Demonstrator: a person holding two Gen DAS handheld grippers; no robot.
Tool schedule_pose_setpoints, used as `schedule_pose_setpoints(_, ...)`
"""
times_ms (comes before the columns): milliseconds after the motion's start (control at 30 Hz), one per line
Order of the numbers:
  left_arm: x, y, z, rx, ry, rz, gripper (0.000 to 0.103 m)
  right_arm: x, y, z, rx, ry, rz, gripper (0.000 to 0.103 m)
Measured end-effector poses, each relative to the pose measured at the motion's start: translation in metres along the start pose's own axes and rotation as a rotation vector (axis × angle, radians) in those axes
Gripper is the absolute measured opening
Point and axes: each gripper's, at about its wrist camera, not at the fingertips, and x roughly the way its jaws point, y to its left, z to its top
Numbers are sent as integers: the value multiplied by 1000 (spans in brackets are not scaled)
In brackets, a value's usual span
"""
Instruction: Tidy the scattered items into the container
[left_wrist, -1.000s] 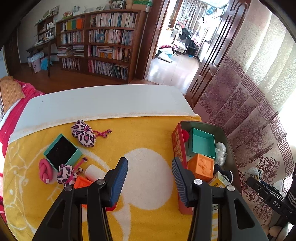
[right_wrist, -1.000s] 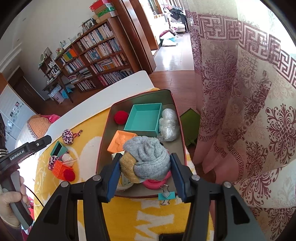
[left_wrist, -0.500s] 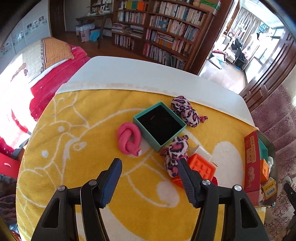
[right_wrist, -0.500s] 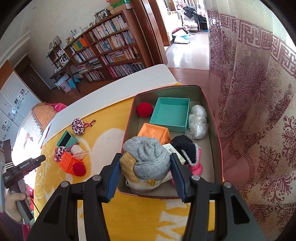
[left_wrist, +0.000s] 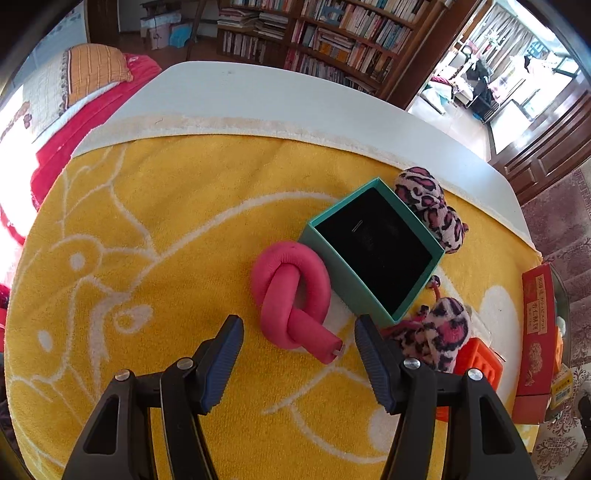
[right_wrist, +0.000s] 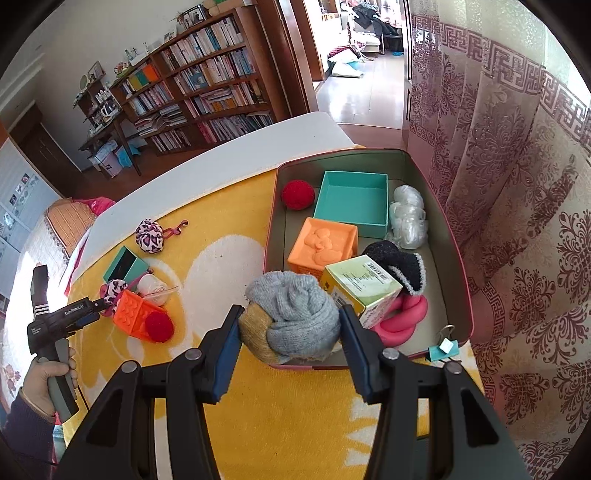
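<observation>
Since a second ago my left gripper (left_wrist: 299, 332) has swung away from the container and come down over the scattered pile, while my right gripper (right_wrist: 290, 325) has drifted back so the rolled sock bundle (right_wrist: 295, 319) now hangs over the near rim of the tin container (right_wrist: 458, 266) rather than deeper inside. My left jaws stand open and empty, with the knotted pink foam twist (left_wrist: 291, 297) lying just ahead between them — I judge that is my next pick, since it sits free on the yellow blanket (left_wrist: 147, 229) with room on both sides. It touches the teal box (left_wrist: 371, 247), so I would close carefully to avoid nudging that box. Beyond lie 2 leopard plush pieces (left_wrist: 430, 212) and an orange block (left_wrist: 480, 362), all not yet tidied. My right jaws are clamped on the grey-and-tan bundle, held above the rim — a sensible place to release, though the green carton (right_wrist: 360, 286) and pink twist already crowd that near corner, so the bundle may perch on top.
</observation>
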Motion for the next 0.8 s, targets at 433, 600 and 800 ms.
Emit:
schedule_pose_setpoints(433, 11, -2, 4, 124, -37, 17, 49, 9, 23, -8, 13, 15, -14, 56)
schedule_pose_setpoints(600, -13, 14, -17, 63, -45, -27, 49, 10, 26, -3, -5, 12, 7, 56)
schedule_pose_setpoints(800, -48, -3, -30, 68, -81, -49, 49, 13, 18, 5, -20, 6, 29, 56)
